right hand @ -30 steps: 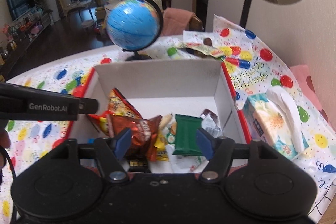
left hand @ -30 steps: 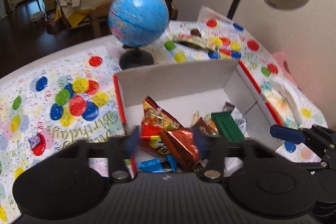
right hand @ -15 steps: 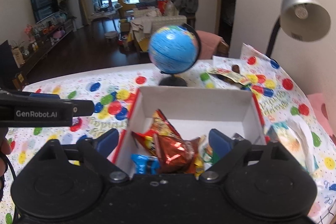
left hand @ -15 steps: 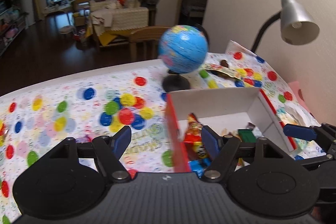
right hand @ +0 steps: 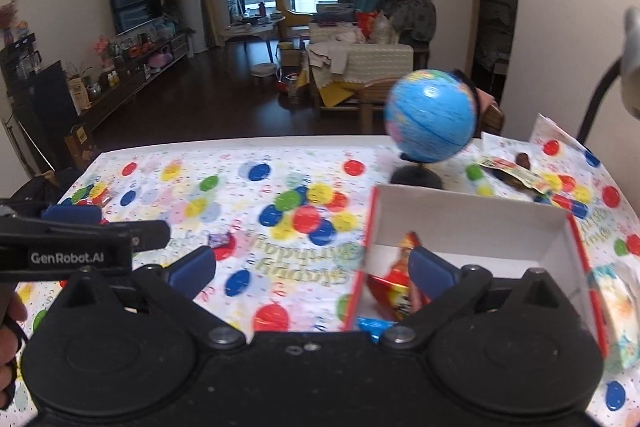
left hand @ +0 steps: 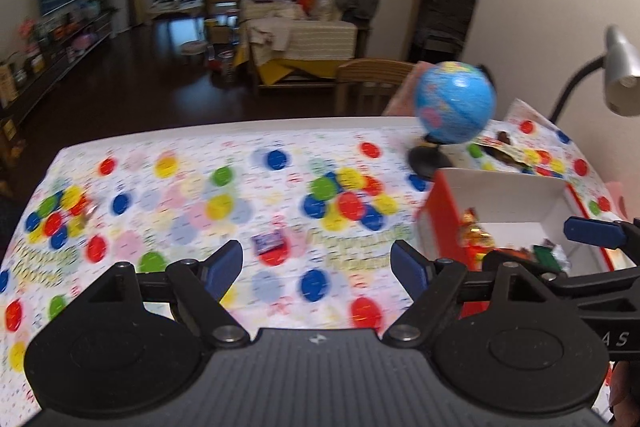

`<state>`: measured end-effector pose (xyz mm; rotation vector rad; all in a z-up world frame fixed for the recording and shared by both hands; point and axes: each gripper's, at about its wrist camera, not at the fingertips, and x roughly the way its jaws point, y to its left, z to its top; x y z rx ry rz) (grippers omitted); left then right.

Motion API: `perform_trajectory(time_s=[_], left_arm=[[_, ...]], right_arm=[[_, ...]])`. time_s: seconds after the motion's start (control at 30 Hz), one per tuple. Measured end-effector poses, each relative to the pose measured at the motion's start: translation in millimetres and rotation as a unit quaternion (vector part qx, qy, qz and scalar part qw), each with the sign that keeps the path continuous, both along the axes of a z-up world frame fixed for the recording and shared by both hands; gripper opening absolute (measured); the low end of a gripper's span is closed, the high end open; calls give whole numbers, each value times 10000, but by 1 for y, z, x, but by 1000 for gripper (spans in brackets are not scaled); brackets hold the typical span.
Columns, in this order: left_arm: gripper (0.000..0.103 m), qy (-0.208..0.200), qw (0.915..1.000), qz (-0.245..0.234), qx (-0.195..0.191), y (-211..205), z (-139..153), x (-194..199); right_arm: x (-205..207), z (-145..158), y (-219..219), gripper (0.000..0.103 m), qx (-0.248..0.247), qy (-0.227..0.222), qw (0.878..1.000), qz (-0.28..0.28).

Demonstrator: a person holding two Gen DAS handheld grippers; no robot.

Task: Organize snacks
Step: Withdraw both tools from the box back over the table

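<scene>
The left gripper (left hand: 316,263) has its blue-padded jaws spread wide with nothing between them; they have just been opening further. Past the gap between its fingers, a small purple-wrapped snack (left hand: 269,242) lies alone on the balloon-print tablecloth (left hand: 192,195), apart from both pads. Off to the right of this gripper stands the red-and-white cardboard box (left hand: 500,195), with wrapped snacks (left hand: 476,241) piled inside near its left wall. Beyond the box's far left corner a blue globe (left hand: 454,107) stands on a black base, and a grey desk lamp (left hand: 620,71) leans in from the far right.

The right gripper (right hand: 312,267) also stands at its widest, jaws empty and just opened further. Its right finger (right hand: 430,269) hangs in front of the box (right hand: 472,223), over a red-and-gold snack packet (right hand: 394,283) leaning against the box's left wall; its left finger is over bare tablecloth. A blue wrapper (right hand: 374,325) shows at the box's near edge, just beside the gripper body. The purple snack (right hand: 219,239) lies ahead of the left finger, near the other gripper's tip. To the right of the box sits a floral tissue pack (right hand: 616,307). A hand (right hand: 10,327) shows at the left edge.
</scene>
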<state>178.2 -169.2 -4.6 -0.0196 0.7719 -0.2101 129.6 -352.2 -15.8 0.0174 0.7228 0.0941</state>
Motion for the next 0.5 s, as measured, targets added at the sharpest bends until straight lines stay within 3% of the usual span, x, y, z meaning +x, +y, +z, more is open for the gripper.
perform_trajectory(time_s=[0.3, 0.5], left_arm=[[81, 105, 9980, 616, -2, 76, -14, 10], [81, 182, 9968, 776, 17, 114, -25, 24]], right_arm=[[19, -11, 62, 103, 272, 106, 9981, 540], [35, -20, 98, 103, 132, 221, 9969, 745]])
